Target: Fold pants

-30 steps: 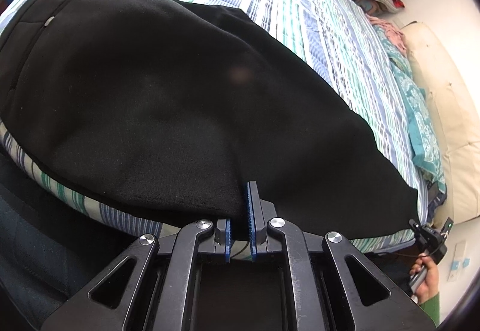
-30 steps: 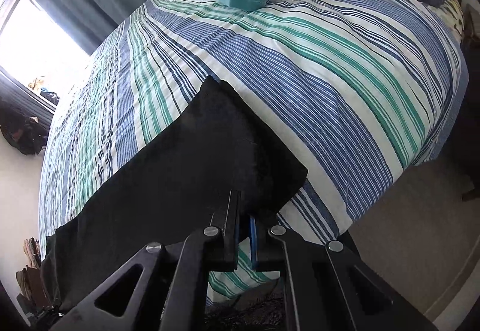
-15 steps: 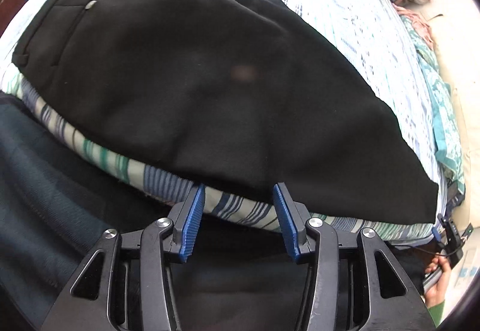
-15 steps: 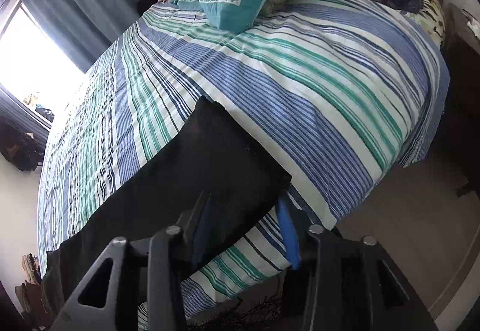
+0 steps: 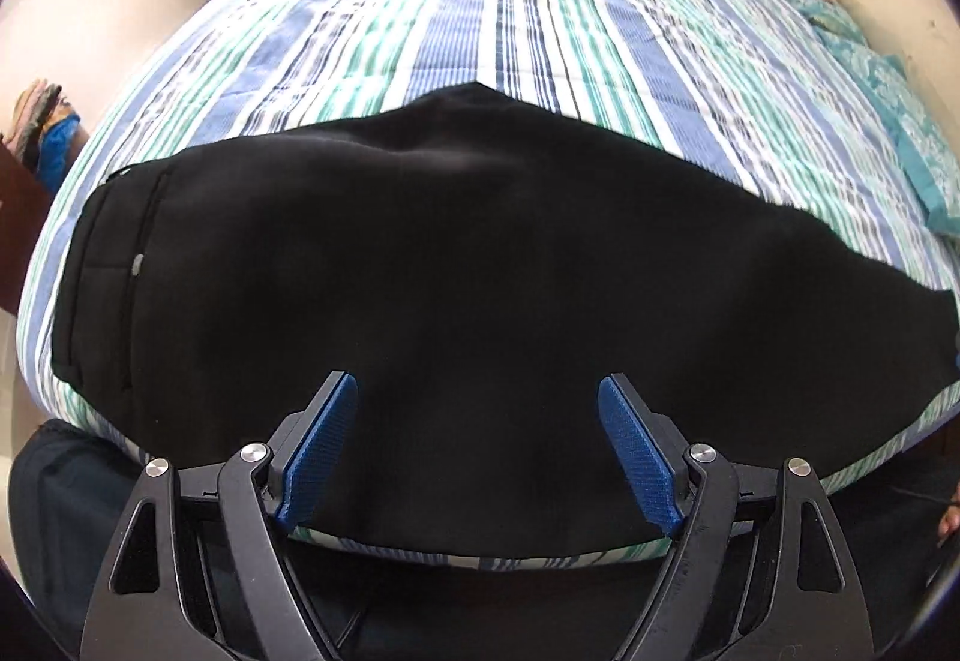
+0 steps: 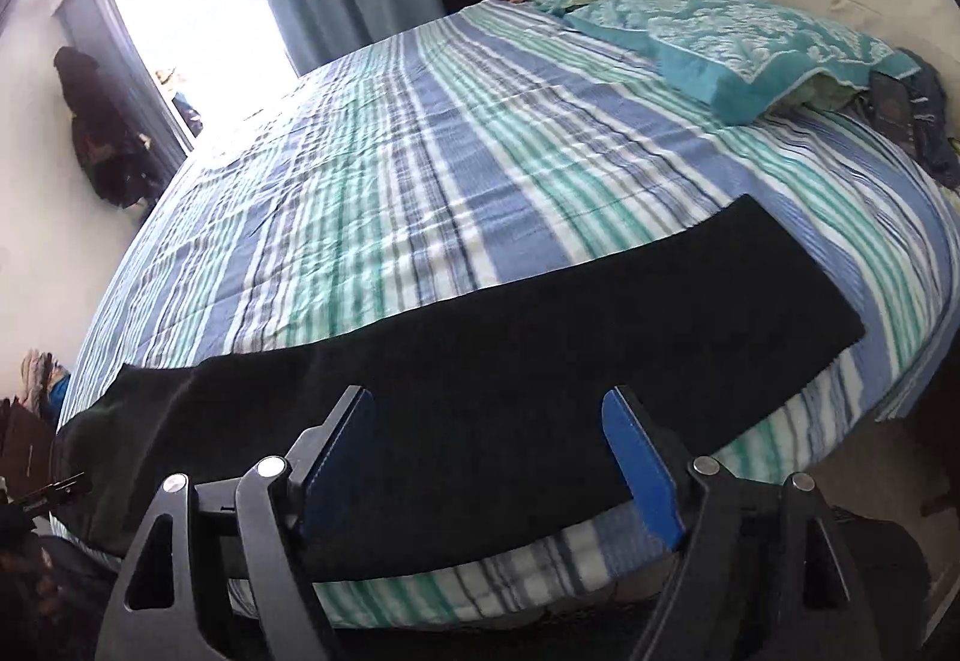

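My black pants (image 5: 480,271) lie flat along the near edge of the bed, legs stacked into one long strip (image 6: 540,361), waistband at my left (pocket button showing), hems at my right.

We recorded the left gripper (image 5: 477,448): black triangular-cutout frame, four silver screw heads, two fingers faced with ribbed blue pads (image 5: 318,448). The right gripper (image 6: 489,460) was alike: black frame, four silver screws, smooth-looking blue pads (image 6: 642,466).
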The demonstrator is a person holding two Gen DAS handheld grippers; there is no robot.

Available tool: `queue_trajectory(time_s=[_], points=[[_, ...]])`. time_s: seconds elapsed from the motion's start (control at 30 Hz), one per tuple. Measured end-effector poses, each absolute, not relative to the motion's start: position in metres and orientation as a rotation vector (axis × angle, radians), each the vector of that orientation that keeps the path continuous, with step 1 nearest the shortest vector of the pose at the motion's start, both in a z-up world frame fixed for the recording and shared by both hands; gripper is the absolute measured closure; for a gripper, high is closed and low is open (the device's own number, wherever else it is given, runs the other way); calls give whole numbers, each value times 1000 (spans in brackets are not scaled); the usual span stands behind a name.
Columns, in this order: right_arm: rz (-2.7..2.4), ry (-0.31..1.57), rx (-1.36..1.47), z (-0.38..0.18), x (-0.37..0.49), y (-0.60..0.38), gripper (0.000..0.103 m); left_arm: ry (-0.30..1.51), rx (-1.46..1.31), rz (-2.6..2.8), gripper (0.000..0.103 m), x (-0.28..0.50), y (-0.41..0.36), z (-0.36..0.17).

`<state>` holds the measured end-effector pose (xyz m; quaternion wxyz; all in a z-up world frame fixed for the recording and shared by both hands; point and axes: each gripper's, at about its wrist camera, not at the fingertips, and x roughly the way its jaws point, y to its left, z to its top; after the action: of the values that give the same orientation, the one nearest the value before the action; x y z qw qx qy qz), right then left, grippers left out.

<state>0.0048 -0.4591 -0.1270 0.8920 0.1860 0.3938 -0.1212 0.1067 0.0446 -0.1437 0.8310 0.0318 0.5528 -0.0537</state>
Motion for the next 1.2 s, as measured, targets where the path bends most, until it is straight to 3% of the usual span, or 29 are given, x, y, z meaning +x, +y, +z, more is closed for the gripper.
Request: queue_trajectory(time_s=[0.13,0.3,0.5,0.57,0.93,1.2], points=[[-133,850,280,-154,28,-404,24,1212,130,-104,18,100,42,-169],[-97,981,181,-194,38,-387,24,1198,107,-129,10,99,39,-179],[-85,976,162,-202,36,-386,2,1194,113,-125,6,102,31,-185],[-86,975,147,-204,37,-382,0,1189,102,-128,6,101,31,-184],[-90,962,169,-207,41,-384,0,1027,-37,-70,7,130,69,-139],[-96,958,162,-208,42,-384,0,1114,-32,119,6,165,119,-183]])
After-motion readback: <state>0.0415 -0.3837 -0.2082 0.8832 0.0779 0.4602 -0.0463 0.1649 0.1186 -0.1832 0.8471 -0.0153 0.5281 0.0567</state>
